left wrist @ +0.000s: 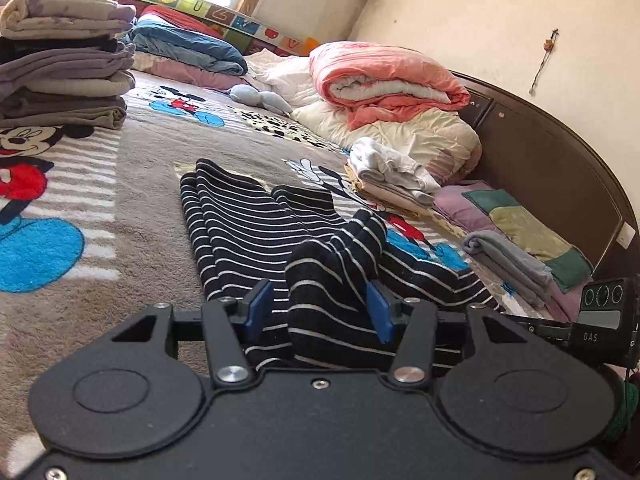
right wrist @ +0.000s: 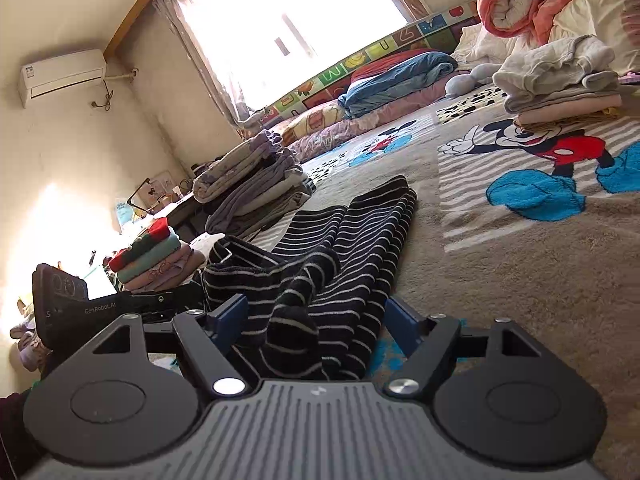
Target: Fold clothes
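Observation:
A black garment with thin white stripes point(left wrist: 240, 224) lies stretched out on the Mickey Mouse blanket point(left wrist: 152, 160); it also shows in the right wrist view point(right wrist: 372, 232). My left gripper point(left wrist: 320, 304) is open, its blue pads on either side of a bunched-up fold of the garment's near end. My right gripper point(right wrist: 316, 320) is open too, with a raised fold of the same garment between its blue pads. The other gripper's body shows at the right edge of the left wrist view point(left wrist: 604, 320) and at the left of the right wrist view point(right wrist: 60, 300).
A tall stack of folded clothes point(left wrist: 60, 64) stands at the left, a smaller pale stack point(left wrist: 392, 176) at the right, and a colourful stack point(right wrist: 156, 260) near the bed edge. A pink quilt point(left wrist: 384, 80), blue bedding point(left wrist: 188, 44) and a dark headboard point(left wrist: 560, 152) lie beyond.

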`<state>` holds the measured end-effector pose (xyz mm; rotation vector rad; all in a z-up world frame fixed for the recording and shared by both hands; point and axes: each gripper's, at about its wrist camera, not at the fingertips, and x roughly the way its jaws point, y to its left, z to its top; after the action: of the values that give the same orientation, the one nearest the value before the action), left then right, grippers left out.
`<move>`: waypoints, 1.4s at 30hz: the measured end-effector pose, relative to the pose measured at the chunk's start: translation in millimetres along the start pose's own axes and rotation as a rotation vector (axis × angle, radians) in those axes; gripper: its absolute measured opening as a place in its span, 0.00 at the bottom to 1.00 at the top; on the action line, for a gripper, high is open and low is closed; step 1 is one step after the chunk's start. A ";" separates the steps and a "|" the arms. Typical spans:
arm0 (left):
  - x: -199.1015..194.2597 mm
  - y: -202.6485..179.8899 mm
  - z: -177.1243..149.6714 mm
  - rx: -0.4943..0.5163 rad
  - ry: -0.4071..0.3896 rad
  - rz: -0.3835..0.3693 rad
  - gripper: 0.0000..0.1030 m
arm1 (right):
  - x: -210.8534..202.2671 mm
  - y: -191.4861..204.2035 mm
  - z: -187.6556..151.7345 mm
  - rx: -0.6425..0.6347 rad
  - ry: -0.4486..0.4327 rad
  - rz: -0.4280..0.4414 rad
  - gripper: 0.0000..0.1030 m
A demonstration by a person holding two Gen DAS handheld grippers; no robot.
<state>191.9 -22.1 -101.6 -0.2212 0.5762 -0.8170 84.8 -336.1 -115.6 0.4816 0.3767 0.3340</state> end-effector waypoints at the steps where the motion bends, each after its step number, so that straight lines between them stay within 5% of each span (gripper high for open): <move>1: 0.2 -1.2 -0.8 0.004 0.004 0.000 0.47 | -1.1 1.0 0.3 -0.008 -0.002 0.002 0.73; 4: -0.6 -3.8 -1.7 0.020 0.005 0.005 0.35 | -4.5 4.1 1.2 -0.032 -0.010 0.008 0.67; 6: -2.5 -6.1 -1.7 0.036 -0.004 0.014 0.21 | -6.7 6.2 1.7 -0.048 -0.015 0.012 0.46; 8: -6.3 -7.0 -0.3 0.037 -0.028 0.025 0.18 | -8.9 8.2 2.3 -0.063 -0.020 0.016 0.24; 13: -16.4 -4.0 11.0 -0.018 -0.136 -0.009 0.17 | -14.5 13.3 3.7 -0.103 -0.032 0.026 0.20; 25: 11.1 37.2 56.0 -0.125 -0.252 -0.081 0.17 | 31.8 -3.0 56.5 -0.061 -0.161 0.070 0.19; 42: 85.8 109.0 79.1 -0.244 -0.208 -0.097 0.17 | 131.1 -63.3 92.5 0.059 -0.116 0.082 0.16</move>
<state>350.9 -14.8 -114.0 -0.5551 0.4708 -0.8047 253.1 -372.6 -106.9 0.5729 0.2550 0.3735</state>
